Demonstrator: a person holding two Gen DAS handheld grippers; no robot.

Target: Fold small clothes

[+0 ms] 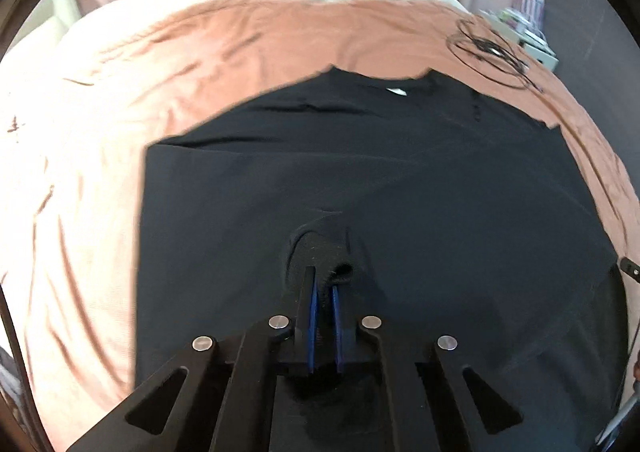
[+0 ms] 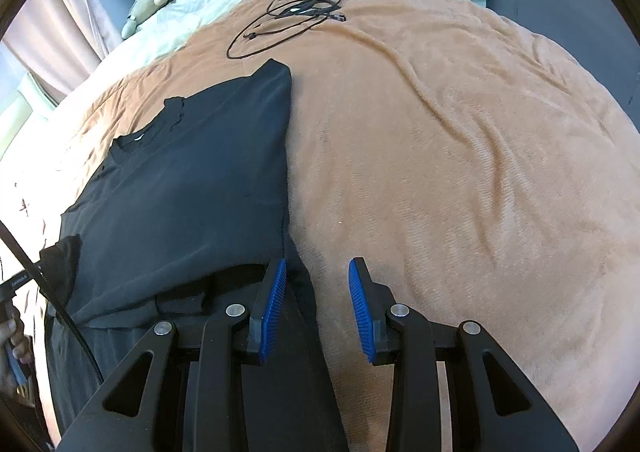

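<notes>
Left gripper (image 1: 325, 288) is clamped on a bunched fold of the black shirt (image 1: 360, 180), lifting it. Right gripper (image 2: 317, 272) hangs spread apart, empty, just off the shirt's right edge over the tan blanket (image 2: 460, 152), cables (image 2: 296, 12) near the blanket's far edge.

bare orange blanket (image 2: 460, 172) right of black shirt (image 2: 192, 180), coiled cables (image 2: 296, 12) lying beyond

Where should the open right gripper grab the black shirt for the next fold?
Probably the black cotton shirt at its near hem corner, beside the right gripper. Approach from the right, low over the tan fleece blanket: that straight edge lies flat and exposed.
</notes>
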